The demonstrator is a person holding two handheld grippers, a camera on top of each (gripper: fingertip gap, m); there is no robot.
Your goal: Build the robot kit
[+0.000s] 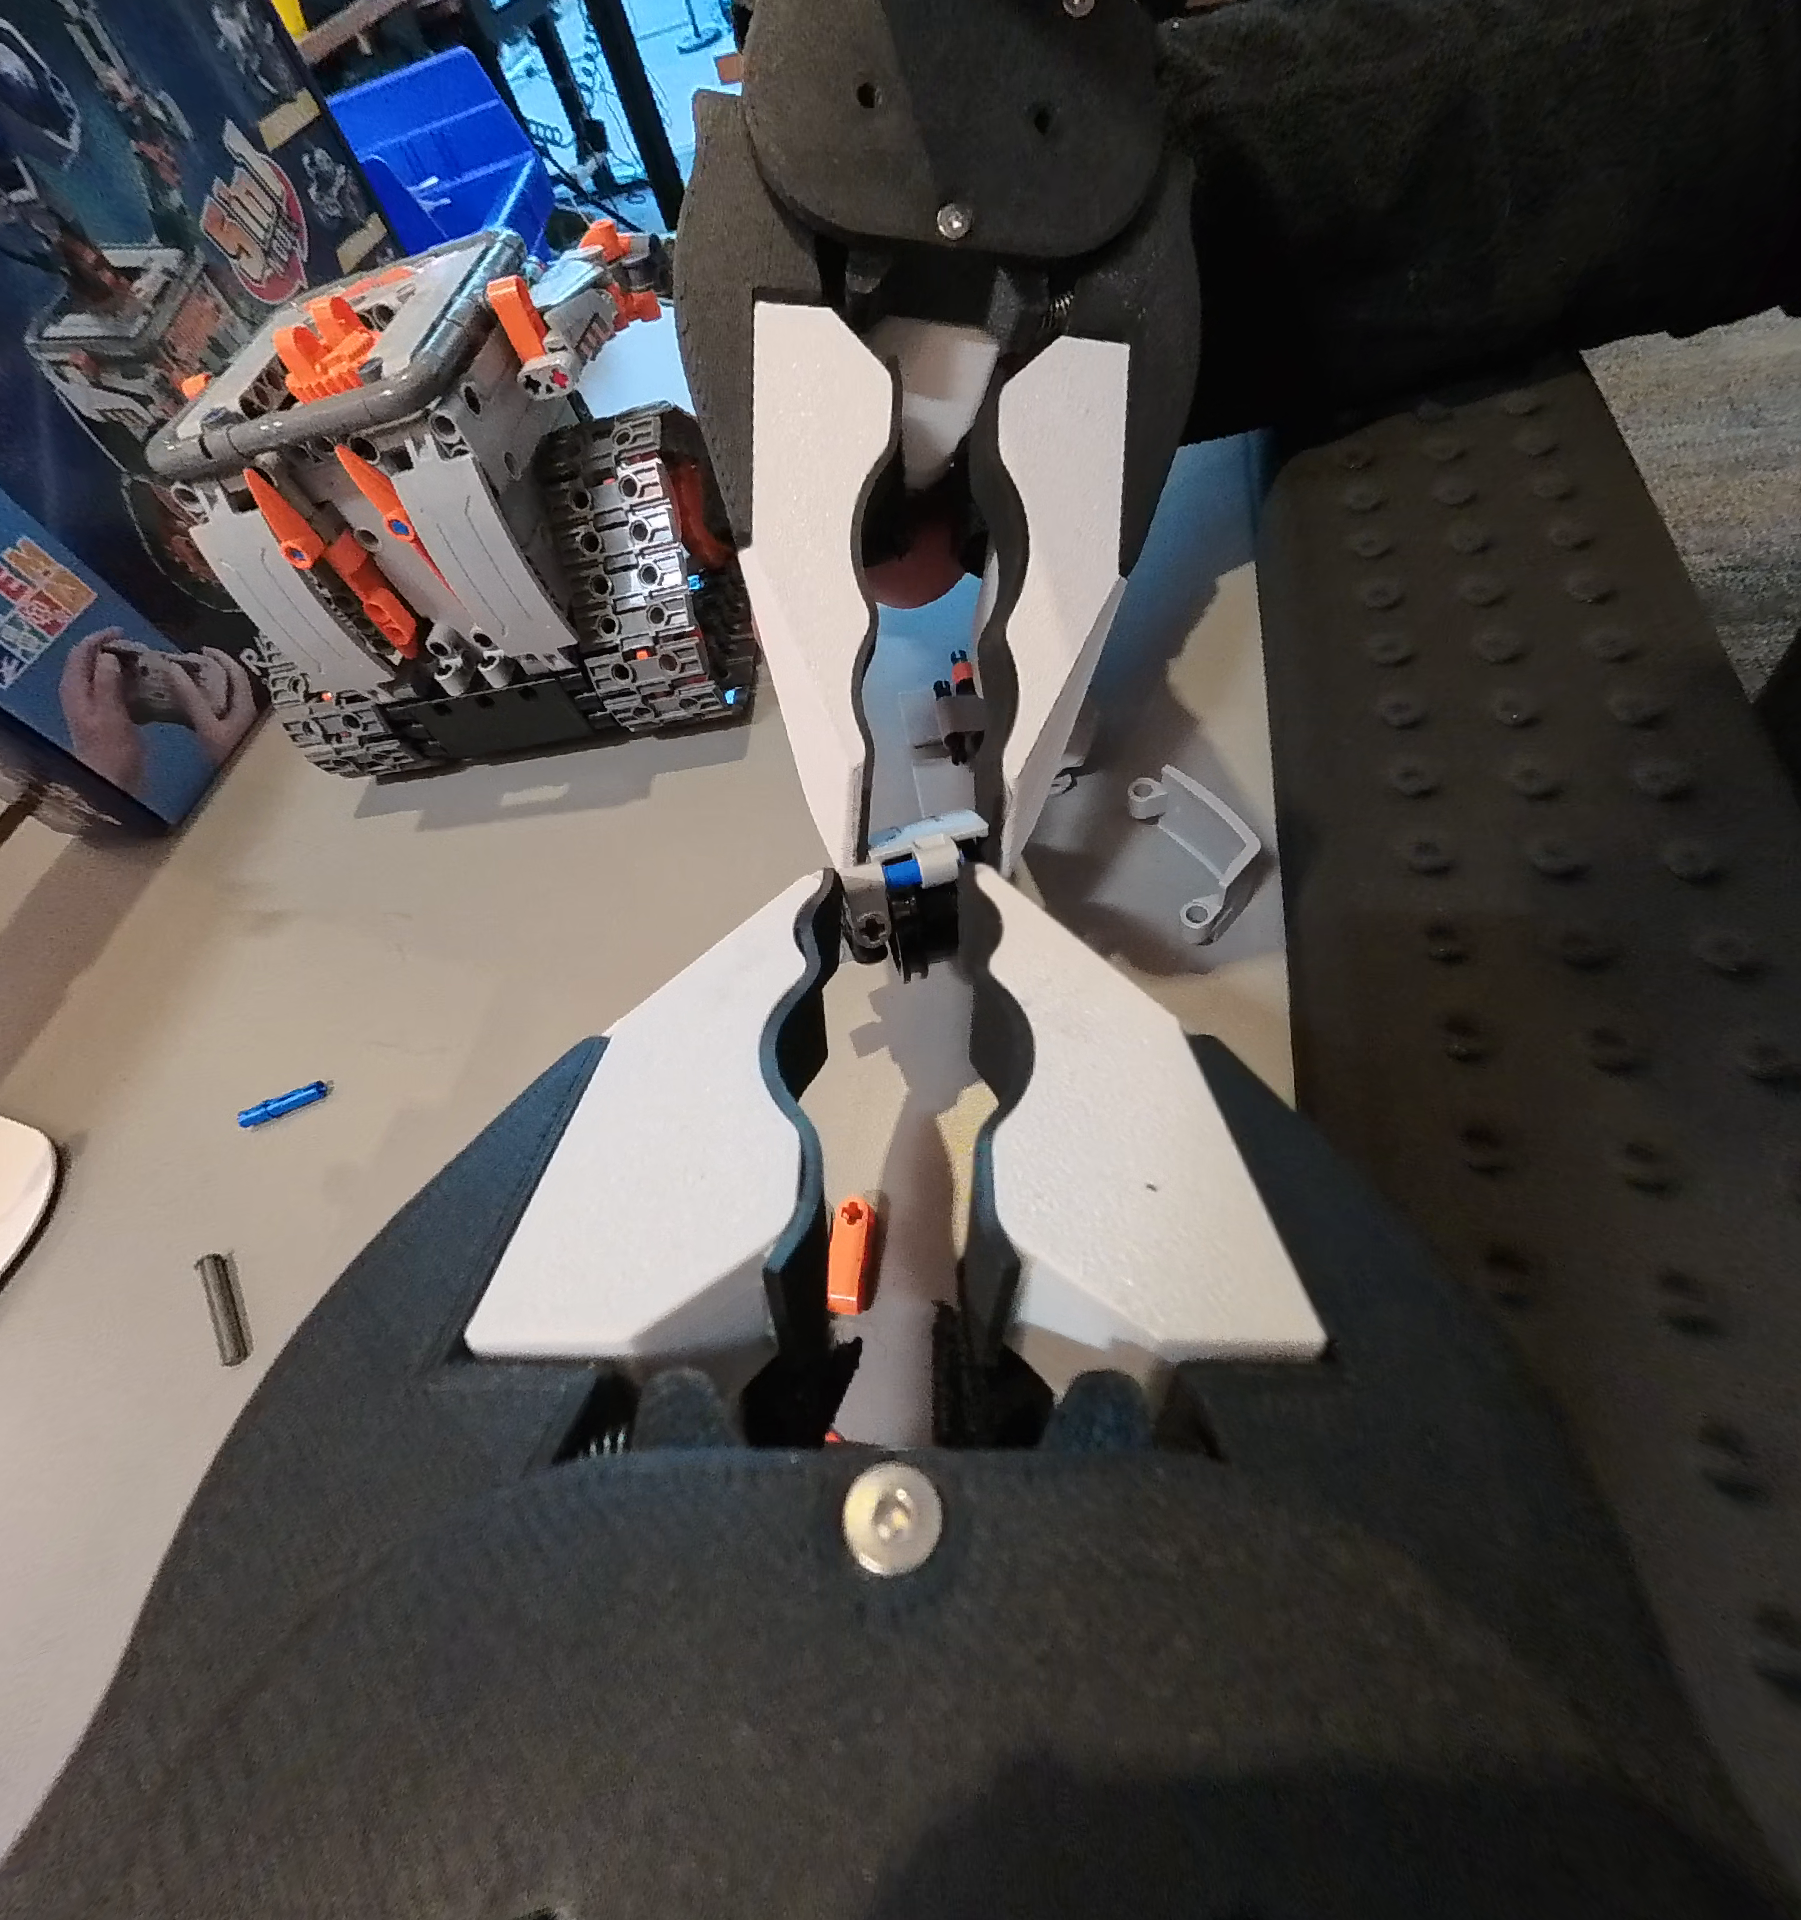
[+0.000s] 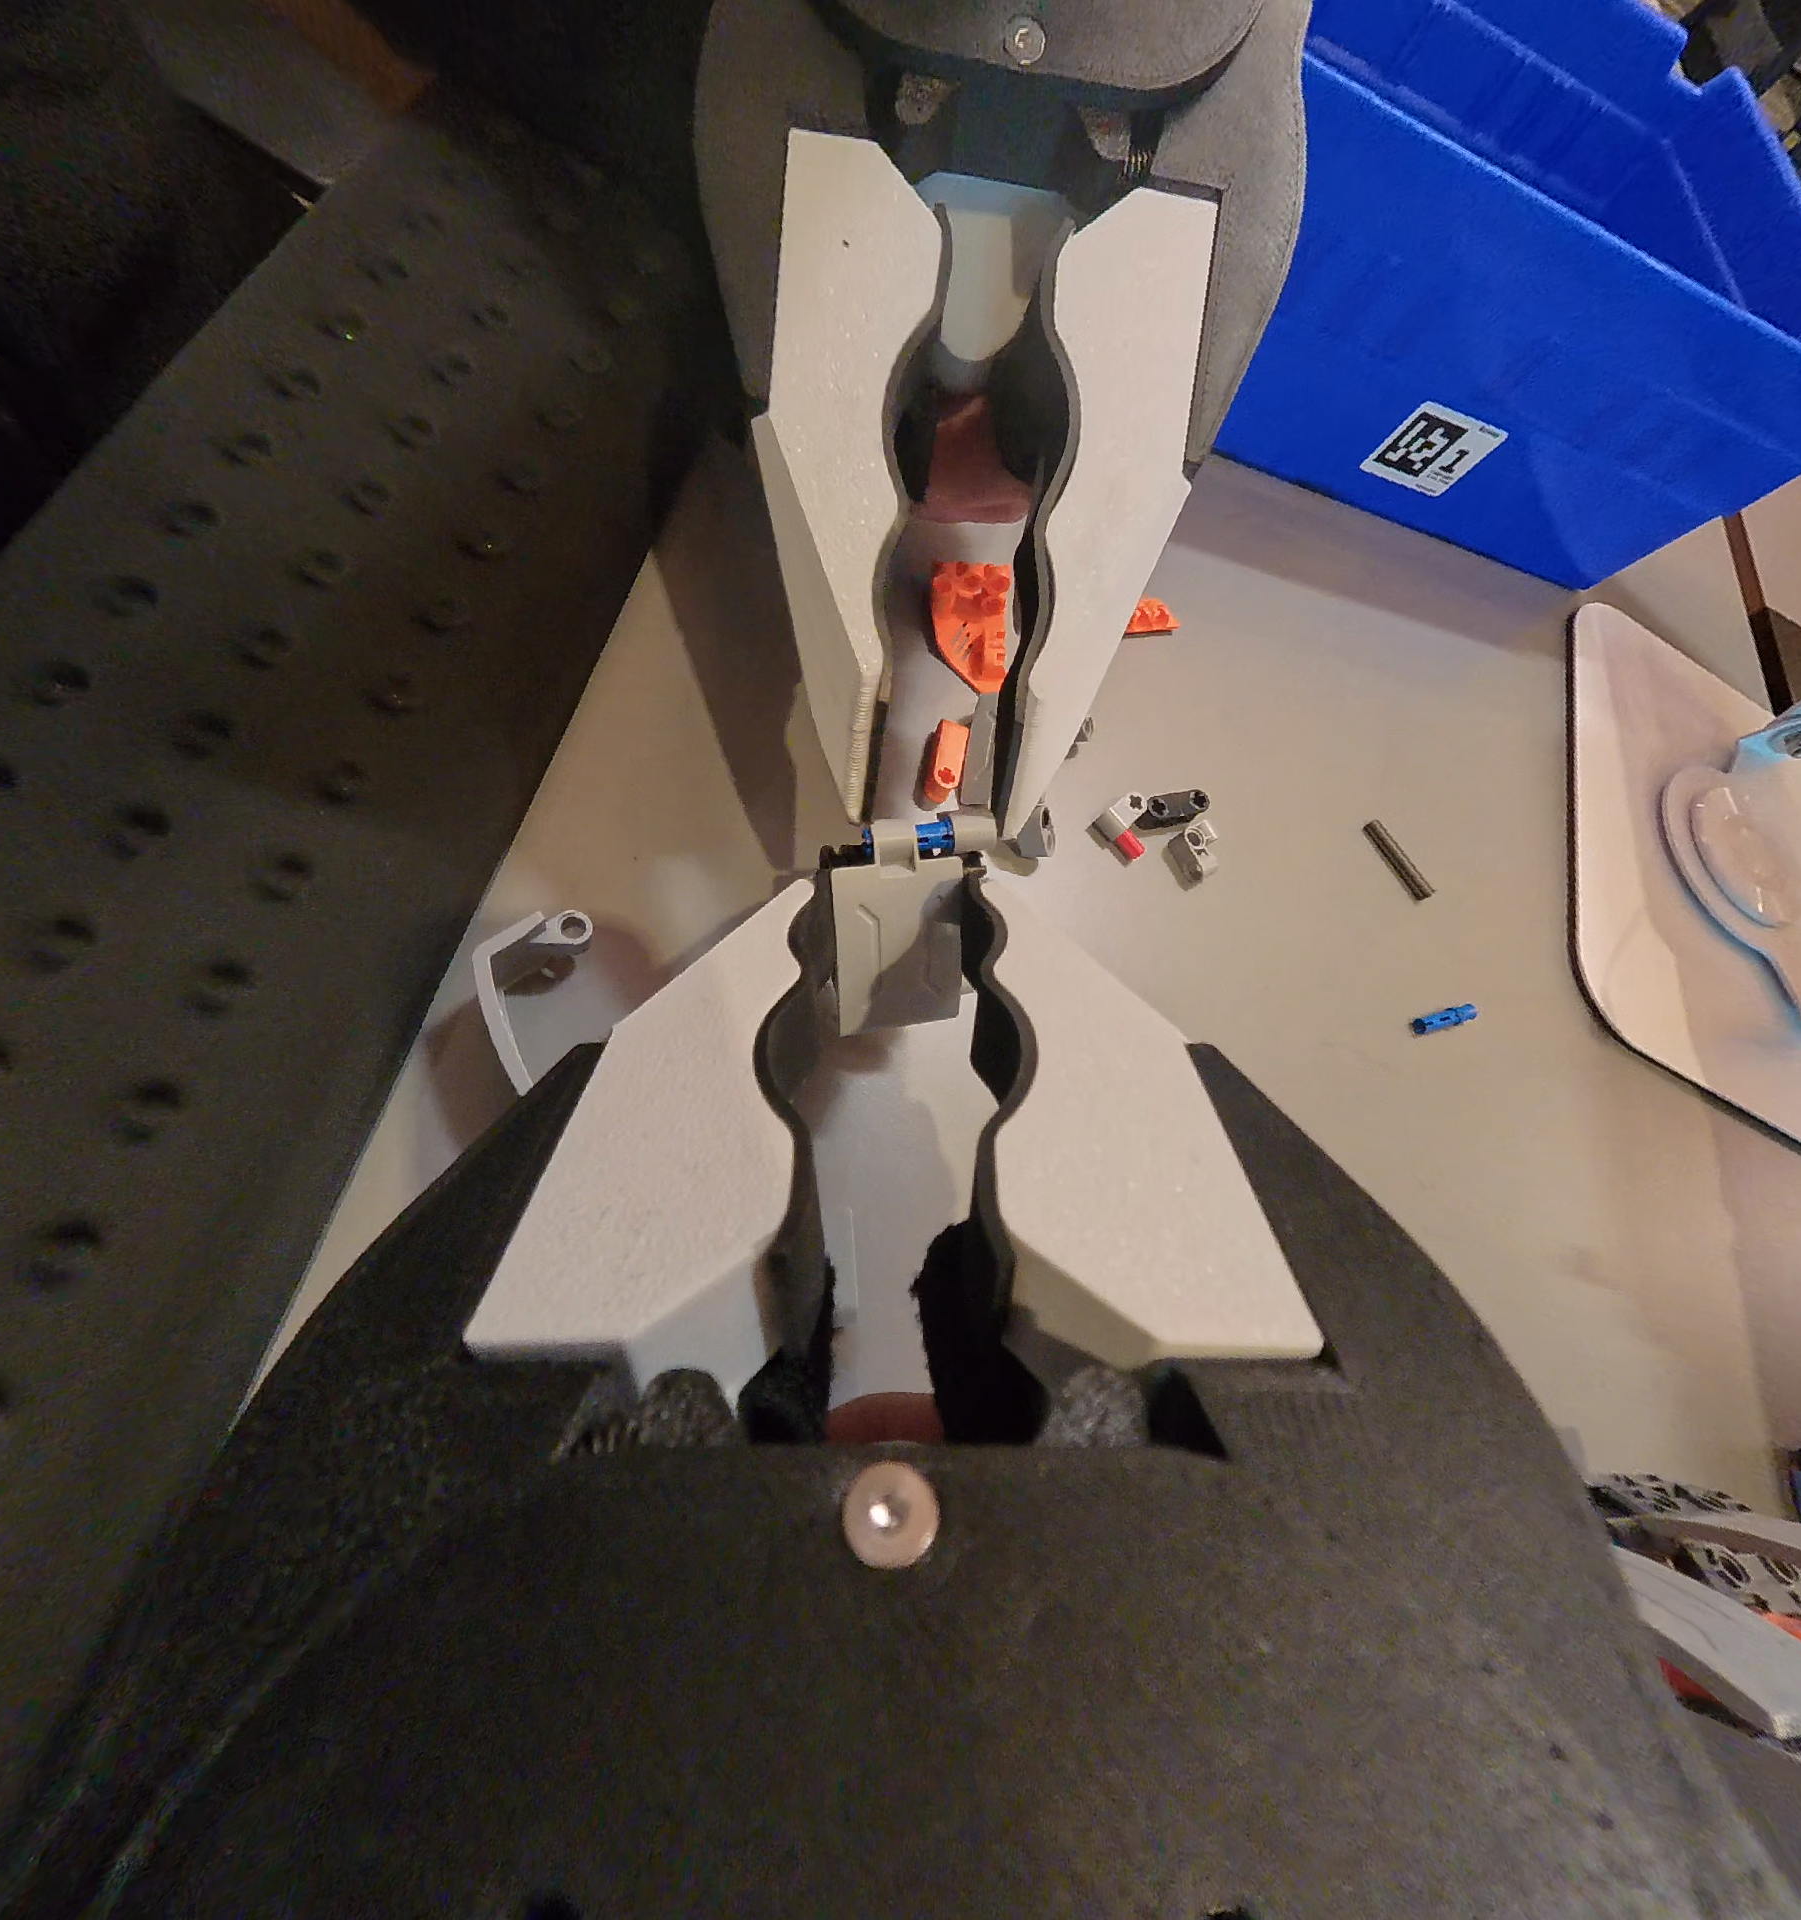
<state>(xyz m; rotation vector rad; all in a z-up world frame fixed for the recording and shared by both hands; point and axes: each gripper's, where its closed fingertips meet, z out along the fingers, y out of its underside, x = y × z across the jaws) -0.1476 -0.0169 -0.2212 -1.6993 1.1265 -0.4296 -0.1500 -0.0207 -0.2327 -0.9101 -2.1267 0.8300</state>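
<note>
Left claw (image 1: 901, 914) grips black connector (image 1: 911, 920).

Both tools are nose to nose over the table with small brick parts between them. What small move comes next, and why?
Probably ease the two tools straight together. The left tool pinches a small black and grey connector piece; the right tool pinches a grey panel whose blue pin already points at that connector. They look nearly touching, so a short, gentle push should seat them.
</note>
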